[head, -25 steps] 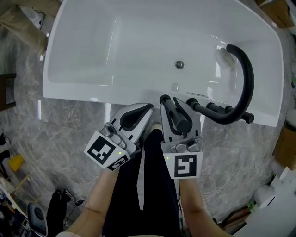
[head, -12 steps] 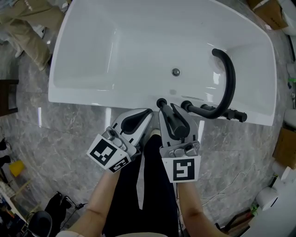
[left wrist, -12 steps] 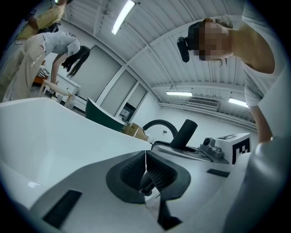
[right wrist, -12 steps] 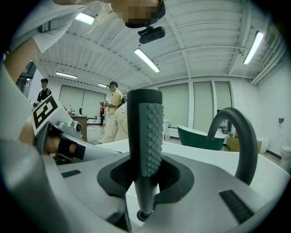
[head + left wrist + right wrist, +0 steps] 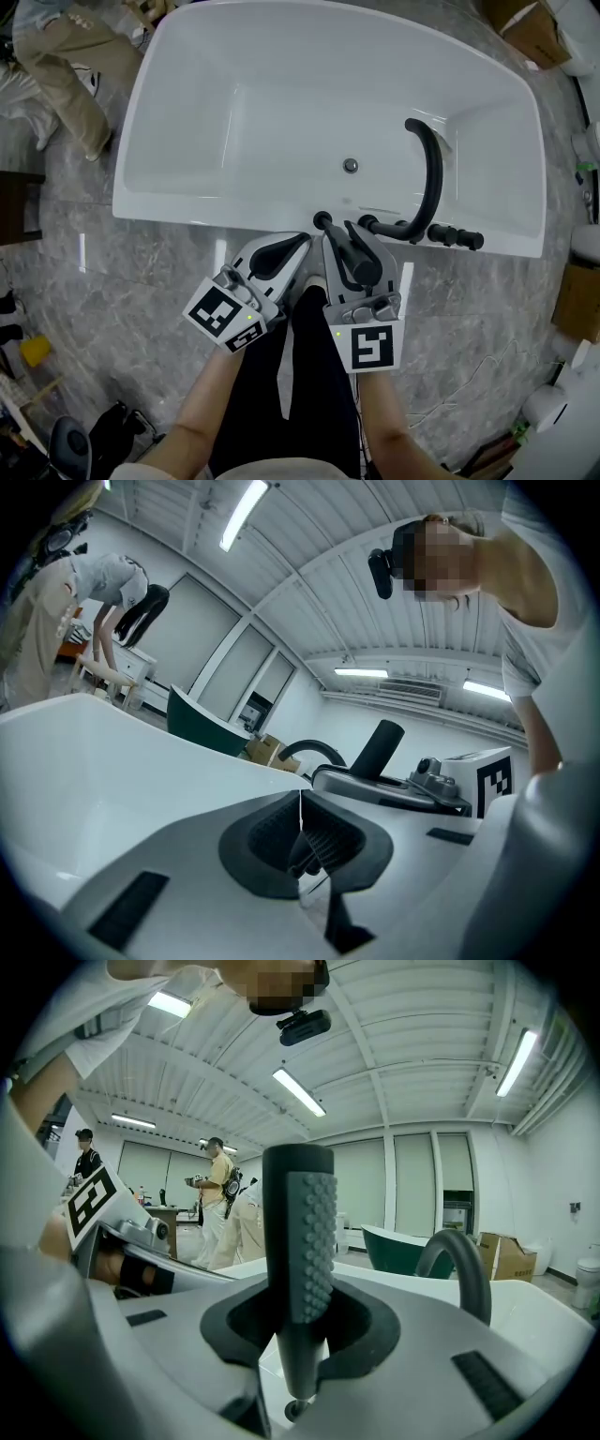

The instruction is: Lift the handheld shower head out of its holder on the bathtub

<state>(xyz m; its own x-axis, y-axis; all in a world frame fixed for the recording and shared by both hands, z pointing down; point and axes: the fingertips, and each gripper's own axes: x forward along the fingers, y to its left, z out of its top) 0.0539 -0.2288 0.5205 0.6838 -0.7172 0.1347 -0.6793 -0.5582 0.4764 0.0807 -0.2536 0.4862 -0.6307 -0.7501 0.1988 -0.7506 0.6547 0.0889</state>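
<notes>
Nearest the person, the right hand-held gripper [image 5: 302,1335] clamps its half-open jaws on the matte black shower head [image 5: 302,1232], a slim upright wand with a nubbed face. Beside it, the left hand-held gripper [image 5: 302,832] is closed and empty. Just beyond, under the wand's tip, runs the near rim of the glossy white bathtub [image 5: 234,211], with its curved black spout [image 5: 433,173] farther off.

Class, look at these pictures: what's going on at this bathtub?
A person at the white bathtub holds a gripper in each hand. The right gripper is clamped on the black handheld shower head, held upright at the tub's near rim beside the curved black faucet. The left gripper is shut and empty alongside. Whether the shower head is clear of its holder can't be told.
</notes>
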